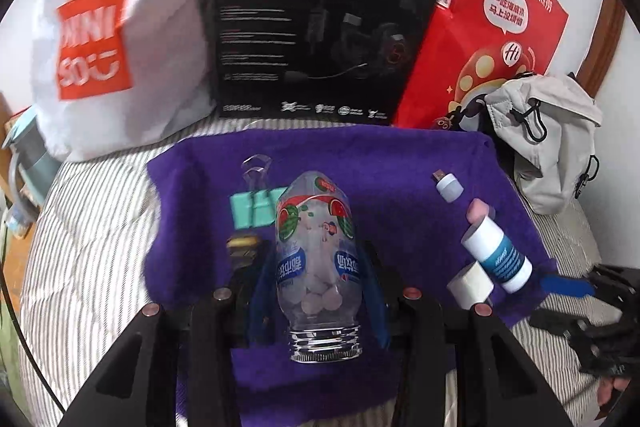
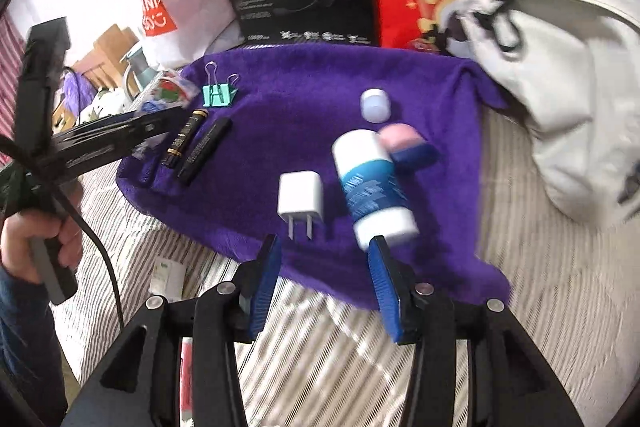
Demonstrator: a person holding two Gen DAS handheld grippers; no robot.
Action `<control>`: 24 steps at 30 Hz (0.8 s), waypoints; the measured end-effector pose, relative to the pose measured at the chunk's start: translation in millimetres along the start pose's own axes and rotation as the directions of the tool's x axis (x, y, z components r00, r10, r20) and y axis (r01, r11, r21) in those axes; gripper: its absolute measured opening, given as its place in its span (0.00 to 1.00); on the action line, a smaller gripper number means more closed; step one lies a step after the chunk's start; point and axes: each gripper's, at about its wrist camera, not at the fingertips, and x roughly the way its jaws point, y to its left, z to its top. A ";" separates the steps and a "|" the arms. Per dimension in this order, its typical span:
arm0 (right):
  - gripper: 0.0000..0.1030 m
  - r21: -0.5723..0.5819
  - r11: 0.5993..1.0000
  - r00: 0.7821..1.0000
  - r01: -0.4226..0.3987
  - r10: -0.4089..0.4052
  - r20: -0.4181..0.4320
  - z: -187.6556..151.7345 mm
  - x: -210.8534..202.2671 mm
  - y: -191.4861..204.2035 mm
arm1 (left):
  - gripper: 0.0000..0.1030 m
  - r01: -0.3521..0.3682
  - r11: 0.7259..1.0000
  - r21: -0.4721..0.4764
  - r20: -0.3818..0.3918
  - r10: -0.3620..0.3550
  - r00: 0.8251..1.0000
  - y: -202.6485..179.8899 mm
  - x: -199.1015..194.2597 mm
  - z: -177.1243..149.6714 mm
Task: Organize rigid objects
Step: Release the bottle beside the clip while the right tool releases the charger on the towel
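My left gripper (image 1: 318,261) is shut on a clear plastic bottle (image 1: 316,247) with pale tablets inside, its open threaded neck toward the camera. The bottle hangs over a purple towel (image 1: 400,167). On the towel lie a teal binder clip (image 2: 218,95), two black tubes (image 2: 192,139), a white charger plug (image 2: 300,195), a small white cap-shaped piece (image 2: 375,105), a pink and blue block (image 2: 404,145) and a white and blue tube (image 2: 372,183). My right gripper (image 2: 325,243) stands open at the towel's near edge, nothing between its blue pads (image 2: 264,283). The tube's end lies just past the right pad.
Behind the towel stand a white shopping bag (image 1: 120,27), a black headset box (image 1: 320,15) and a red paper bag (image 1: 492,27). A pale grey backpack (image 2: 568,99) lies to the right. Everything rests on a striped bedsheet (image 2: 320,359). A person's hand (image 2: 36,239) holds the left gripper.
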 end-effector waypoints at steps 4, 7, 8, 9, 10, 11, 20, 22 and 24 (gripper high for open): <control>0.44 0.021 1.000 1.000 0.023 -0.023 0.002 -13.2 -11.5 -14.1 | 0.39 -0.018 1.000 0.023 -0.014 0.018 1.000 -11.2 18.8 10.9; 0.44 0.043 0.999 1.000 0.020 -0.020 0.002 -21.8 -18.3 -24.7 | 0.39 -0.012 1.000 0.014 -0.023 0.013 1.000 -16.8 30.9 17.5; 0.44 0.048 0.999 1.000 0.019 -0.018 -0.002 -23.7 -18.8 -27.4 | 0.39 -0.015 1.000 0.014 -0.031 0.015 0.999 -18.7 35.5 19.3; 0.44 0.055 0.998 1.000 0.017 -0.017 -0.006 -25.6 -19.4 -31.0 | 0.39 -0.022 1.000 0.019 -0.033 0.022 0.999 -21.2 40.4 21.1; 0.44 0.062 0.998 1.000 0.020 -0.019 -0.005 -26.7 -19.9 -34.0 | 0.39 -0.028 0.999 0.025 -0.038 0.028 0.999 -23.3 43.8 22.1; 0.44 0.068 0.997 1.000 0.019 -0.019 -0.005 -27.9 -20.0 -37.3 | 0.39 -0.035 0.999 0.031 -0.046 0.036 0.998 -25.0 47.4 23.0; 0.44 0.086 0.996 1.000 0.007 -0.007 -0.005 -24.8 -18.2 -51.4 | 0.39 -0.077 0.995 0.068 -0.099 0.084 0.992 -33.2 74.4 28.6; 0.44 0.091 0.996 1.000 -0.008 0.008 0.004 -22.7 -19.2 -51.9 | 0.39 -0.095 0.992 0.082 -0.112 0.104 0.988 -35.9 78.2 29.2; 0.44 0.087 0.996 1.000 -0.016 0.015 0.009 -21.7 -20.7 -51.0 | 0.39 -0.106 0.990 0.095 -0.124 0.117 0.985 -38.8 80.4 29.4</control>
